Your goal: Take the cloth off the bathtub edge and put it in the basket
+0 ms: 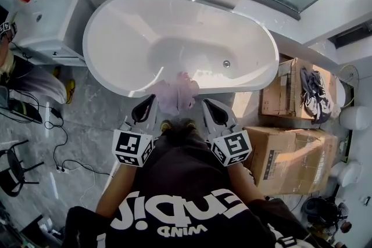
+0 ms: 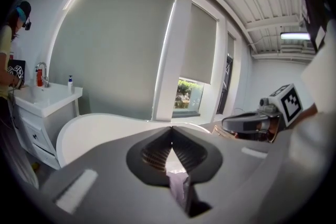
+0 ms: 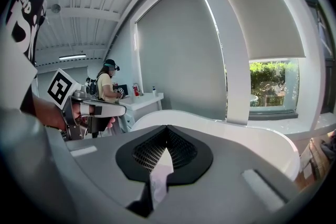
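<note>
A pale pink cloth (image 1: 176, 93) hangs over the near edge of the white bathtub (image 1: 116, 75), straight in front of me. My left gripper (image 1: 151, 99) is just left of the cloth and shut, with nothing held. My right gripper (image 1: 206, 103) is just right of it, its jaws together too. In the left gripper view the jaws (image 2: 171, 129) meet at the tips, and a lilac strip of the cloth (image 2: 179, 187) shows in the gap below them. The right gripper view shows its jaws (image 3: 167, 128) closed over the tub rim (image 3: 236, 131). No basket is in view.
Cardboard boxes (image 1: 290, 151) stand on the floor to the right of the tub, one with dark clothing (image 1: 314, 90) on it. At the left is a white sink cabinet (image 1: 55, 14) with a person (image 3: 108, 86) beside it. Cables (image 1: 58, 136) lie on the grey floor at the left.
</note>
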Available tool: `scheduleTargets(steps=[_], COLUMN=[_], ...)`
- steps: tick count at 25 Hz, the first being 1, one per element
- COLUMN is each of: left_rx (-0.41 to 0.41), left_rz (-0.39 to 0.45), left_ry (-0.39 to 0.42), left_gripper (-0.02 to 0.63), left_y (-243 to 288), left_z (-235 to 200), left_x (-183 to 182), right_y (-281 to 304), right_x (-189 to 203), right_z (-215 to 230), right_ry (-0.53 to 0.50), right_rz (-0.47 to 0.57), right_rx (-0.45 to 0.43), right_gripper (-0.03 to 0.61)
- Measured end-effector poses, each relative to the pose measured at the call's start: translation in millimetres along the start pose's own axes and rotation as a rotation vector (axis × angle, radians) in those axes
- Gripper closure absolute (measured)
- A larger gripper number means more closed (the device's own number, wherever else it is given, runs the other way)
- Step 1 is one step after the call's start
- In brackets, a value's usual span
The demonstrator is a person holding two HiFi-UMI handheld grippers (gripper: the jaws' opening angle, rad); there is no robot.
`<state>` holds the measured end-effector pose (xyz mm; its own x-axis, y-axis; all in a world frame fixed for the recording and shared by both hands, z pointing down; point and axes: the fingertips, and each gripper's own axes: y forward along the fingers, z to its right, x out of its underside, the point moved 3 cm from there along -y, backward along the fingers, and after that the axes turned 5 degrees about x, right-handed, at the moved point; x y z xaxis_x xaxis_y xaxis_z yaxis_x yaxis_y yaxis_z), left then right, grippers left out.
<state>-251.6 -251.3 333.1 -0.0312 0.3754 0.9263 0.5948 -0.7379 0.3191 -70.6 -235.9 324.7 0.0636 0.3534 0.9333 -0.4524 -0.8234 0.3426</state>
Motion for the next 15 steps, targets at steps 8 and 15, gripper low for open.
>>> scheduleTargets(steps=[8,15], left_rx=[-0.019,-0.028], left_rz=[0.014,0.021], left_ry=[-0.002,-0.003], left_gripper=[0.617,0.615], left_y=[19,29], left_z=[5,7], left_x=[-9,-10], right_y=[11,18], right_x=[-14,-14], right_z=[18,29], right_ry=[-0.011,-0.001], right_rz=[0.029,0.039], right_rx=[-0.022,-0.044], right_gripper=[0.569,0.569])
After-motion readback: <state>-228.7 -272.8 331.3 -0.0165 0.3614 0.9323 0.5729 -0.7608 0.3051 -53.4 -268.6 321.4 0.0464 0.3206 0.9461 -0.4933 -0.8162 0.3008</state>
